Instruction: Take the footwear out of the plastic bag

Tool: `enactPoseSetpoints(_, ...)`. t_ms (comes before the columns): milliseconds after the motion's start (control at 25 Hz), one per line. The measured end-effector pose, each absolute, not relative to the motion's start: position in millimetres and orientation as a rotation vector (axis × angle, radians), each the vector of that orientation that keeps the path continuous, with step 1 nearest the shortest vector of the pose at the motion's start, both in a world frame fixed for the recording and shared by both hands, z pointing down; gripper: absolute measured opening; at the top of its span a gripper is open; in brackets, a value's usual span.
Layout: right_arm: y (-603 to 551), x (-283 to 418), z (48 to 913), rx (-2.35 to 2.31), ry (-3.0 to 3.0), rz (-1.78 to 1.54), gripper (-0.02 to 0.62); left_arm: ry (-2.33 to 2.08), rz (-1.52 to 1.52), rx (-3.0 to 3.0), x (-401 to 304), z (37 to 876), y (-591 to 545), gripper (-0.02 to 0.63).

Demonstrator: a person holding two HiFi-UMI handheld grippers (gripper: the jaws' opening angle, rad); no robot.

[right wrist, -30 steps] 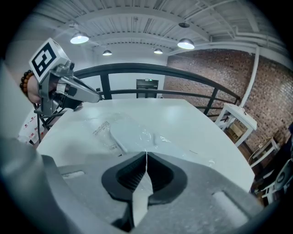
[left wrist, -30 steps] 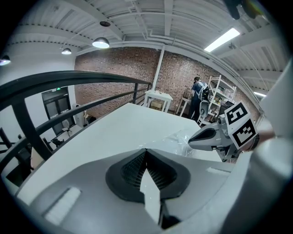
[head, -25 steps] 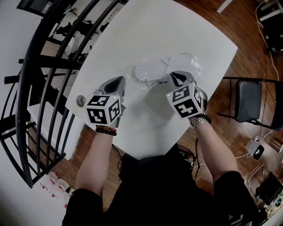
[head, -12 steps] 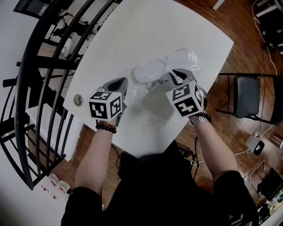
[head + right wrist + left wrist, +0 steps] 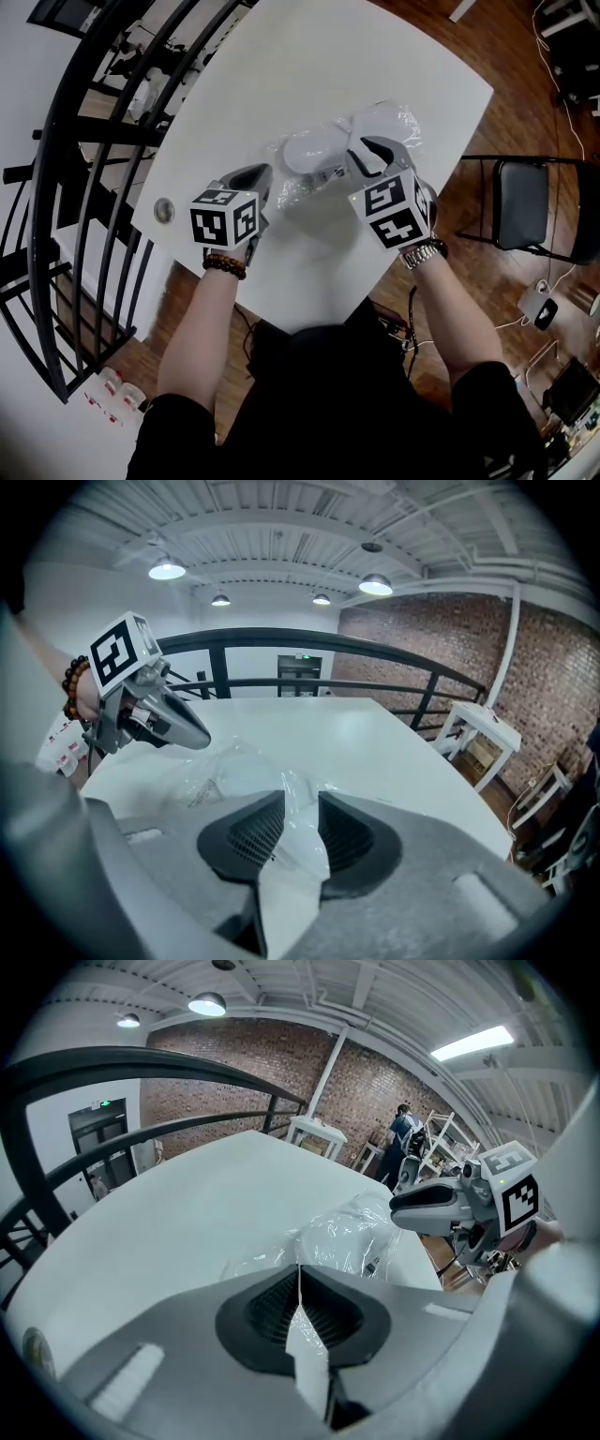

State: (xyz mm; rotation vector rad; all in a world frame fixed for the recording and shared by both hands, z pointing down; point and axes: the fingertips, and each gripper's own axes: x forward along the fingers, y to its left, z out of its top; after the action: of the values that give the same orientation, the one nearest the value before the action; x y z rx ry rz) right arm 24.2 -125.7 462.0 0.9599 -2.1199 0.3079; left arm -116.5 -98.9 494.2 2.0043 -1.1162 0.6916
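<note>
Head view: a white desk [image 5: 309, 56] fills the middle of the frame. A clear plastic bag [image 5: 281, 192] lies on it just above centre, and the pale footwear [image 5: 314, 150] is inside the bag. The left gripper [image 5: 253, 174] reaches in from lower left and touches the bag's near left edge. The right gripper [image 5: 367, 155] comes in from lower right and sits at the bag's right side. A dark chair [image 5: 527, 211] stands on the wooden floor at the right edge, and a black railing [image 5: 84, 131] curves down the left side.

Left gripper view: the fingers are pressed together at lower centre, pinching a thin fold of the plastic bag [image 5: 349, 1234]. The rest of the bag lies crumpled on the desk [image 5: 187, 1194] just beyond them. The right gripper [image 5: 412, 1211] shows at the right, next to the bag. A person [image 5: 405, 1138] stands far back by a brick wall [image 5: 272, 1072].

Right gripper view: the fingers stand apart and are opening. A loose sheet of the bag's film [image 5: 298, 855] lies in the gap between them. The bulk of the bag [image 5: 220, 775] rests on the desk to the left, with the left gripper [image 5: 192, 735] at its far edge.
</note>
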Motion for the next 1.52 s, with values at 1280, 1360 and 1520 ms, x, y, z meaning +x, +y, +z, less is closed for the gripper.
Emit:
enactPoseSetpoints(1280,-97.5,-46.4,510.0,0.548,-2.032,0.268,0.137,-1.065,0.666,1.971,-119.2,507.5,-98.4,0.035)
enactPoseSetpoints(1360,-96.1,-45.6,513.4,0.543,-2.014,0.262,0.137,-1.059,0.665,1.970,-117.1,507.8,-97.8,0.037)
enactPoseSetpoints(1520,-100.2,-44.6,512.9,0.564,-2.003,0.247,0.084,-1.054,0.666,1.969,-116.6,510.2,-98.4,0.038)
